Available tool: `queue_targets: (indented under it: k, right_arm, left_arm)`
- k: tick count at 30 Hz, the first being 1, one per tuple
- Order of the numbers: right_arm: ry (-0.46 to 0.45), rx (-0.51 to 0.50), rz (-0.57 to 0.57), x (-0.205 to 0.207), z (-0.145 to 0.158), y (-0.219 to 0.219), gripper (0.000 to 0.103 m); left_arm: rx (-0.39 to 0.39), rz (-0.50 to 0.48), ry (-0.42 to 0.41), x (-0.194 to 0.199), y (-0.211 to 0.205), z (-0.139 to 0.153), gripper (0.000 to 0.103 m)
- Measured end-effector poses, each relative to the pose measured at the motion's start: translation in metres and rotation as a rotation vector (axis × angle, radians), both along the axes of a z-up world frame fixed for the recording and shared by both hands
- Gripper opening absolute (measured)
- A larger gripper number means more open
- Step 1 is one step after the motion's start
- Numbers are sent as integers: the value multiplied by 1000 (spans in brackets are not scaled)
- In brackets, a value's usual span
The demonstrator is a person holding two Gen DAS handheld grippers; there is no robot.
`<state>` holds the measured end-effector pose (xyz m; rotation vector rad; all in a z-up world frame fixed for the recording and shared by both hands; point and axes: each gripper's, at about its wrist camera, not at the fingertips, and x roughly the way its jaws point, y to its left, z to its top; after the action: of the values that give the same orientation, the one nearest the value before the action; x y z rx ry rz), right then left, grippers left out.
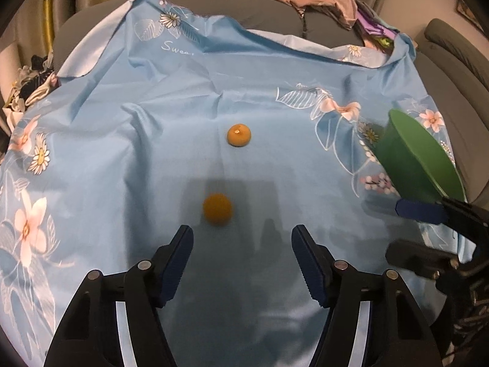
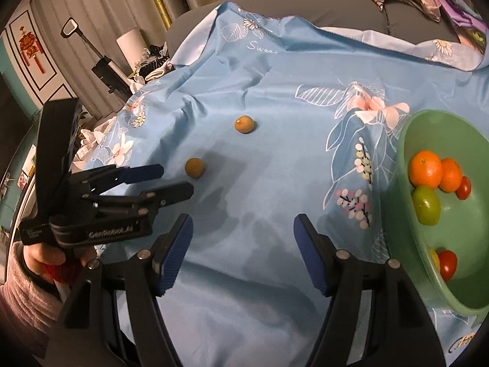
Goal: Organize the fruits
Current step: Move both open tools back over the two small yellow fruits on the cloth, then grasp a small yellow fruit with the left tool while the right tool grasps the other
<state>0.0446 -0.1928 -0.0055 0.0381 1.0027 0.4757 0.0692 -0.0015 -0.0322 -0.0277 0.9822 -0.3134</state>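
**A:** What do I get from my right wrist camera that the left one hides?

**B:** The inside of the pale green plastic bowl (image 2: 406, 244). From the left wrist I see only its outer wall and rim (image 1: 409, 156), tilted, at the right edge. From the right wrist I count two orange mandarins (image 2: 426, 168), one green round fruit (image 2: 425, 205), two small red tomatoes (image 2: 448, 264) and a sliver of something yellow beside the lower tomato.

**A:** And outside the bowl?

**B:** Two small yellow-brown round fruits lie on the light blue flowered cloth (image 1: 152, 153), well apart from the bowl, to its left in both views. The farther one (image 1: 239, 135) shows a stem dimple; the nearer one (image 1: 217, 208) is blurred.

**A:** How are my tools?

**B:** The left gripper (image 1: 242, 263) stands spread with nothing between its blue pads; the nearer fruit lies just beyond its fingertips, away from the bowl. The right wrist view shows that gripper from the side (image 2: 171, 180), with a hand (image 2: 49, 260) and a pinkish knitted sleeve (image 2: 21, 299) below it. The right gripper (image 2: 243, 252) is spread too, pinching nothing, the bowl just beside its right finger. In the left view I see only its blue tip (image 1: 418, 211) under the bowl's rim; touching or not, I cannot tell.
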Motion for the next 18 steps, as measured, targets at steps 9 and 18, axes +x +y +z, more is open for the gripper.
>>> queue_targets:
  k: [9, 18]
  right_arm:
    - [22, 6, 20, 14, -11, 9, 69]
    - [41, 15, 37, 29, -16, 16, 69]
  left_arm:
    - [100, 4, 55, 29, -11, -20, 45]
    - [122, 2, 57, 38, -7, -24, 25]
